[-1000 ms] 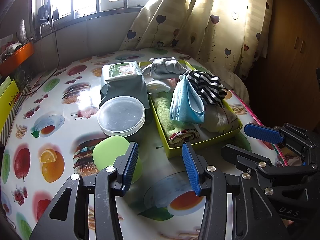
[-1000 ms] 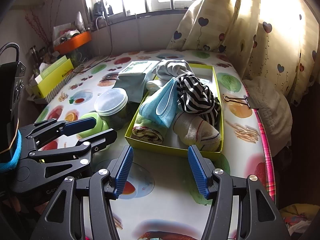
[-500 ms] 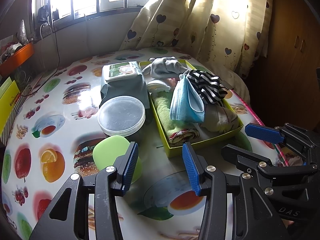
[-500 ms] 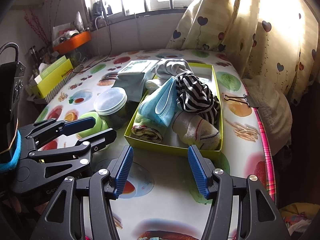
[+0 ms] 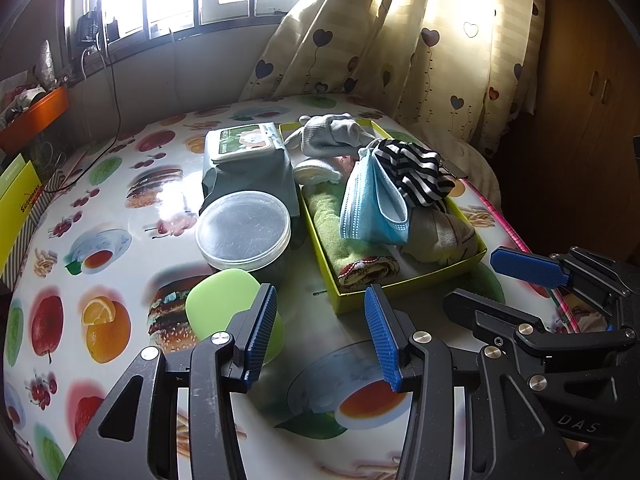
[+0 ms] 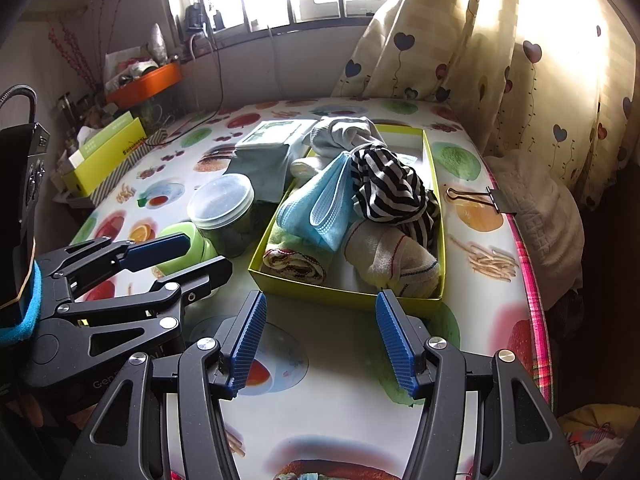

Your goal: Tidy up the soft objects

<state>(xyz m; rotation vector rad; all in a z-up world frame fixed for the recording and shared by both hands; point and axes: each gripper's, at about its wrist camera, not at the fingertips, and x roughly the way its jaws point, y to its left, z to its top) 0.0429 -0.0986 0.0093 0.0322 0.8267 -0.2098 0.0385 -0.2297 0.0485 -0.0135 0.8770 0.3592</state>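
Where the table [image 5: 120, 208] is closest to the cameras, the two grippers sit side by side above the fruit-and-burger tablecloth. The left gripper [image 5: 320, 332] has its blue pads spread apart with nothing between them, and the right gripper [image 6: 320, 340] is spread wide too and holds nothing. Just past the left gripper lies a light green lid [image 5: 224, 308], and behind it stands a round plastic jar [image 5: 244, 232] with a clear top. Beside the jar is the yellow-green box [image 6: 348, 296], and the soft things are piled inside it. At the near end lie a rolled green towel [image 6: 296, 256] and a rolled beige sock [image 6: 392, 260]. A blue face mask [image 6: 320, 208] rests on top of them, and a black-and-white striped cloth [image 6: 388, 188] is bunched up next to it. Farther back a grey sock [image 6: 344, 134] hangs over the box's far end, though the white thing under it is hard to make out. Left of the box sits a pack of wet wipes [image 5: 244, 152]. A black binder clip [image 6: 484, 198] lies on the right side of the table, and a curtain with hearts [image 6: 520, 60] hangs behind.
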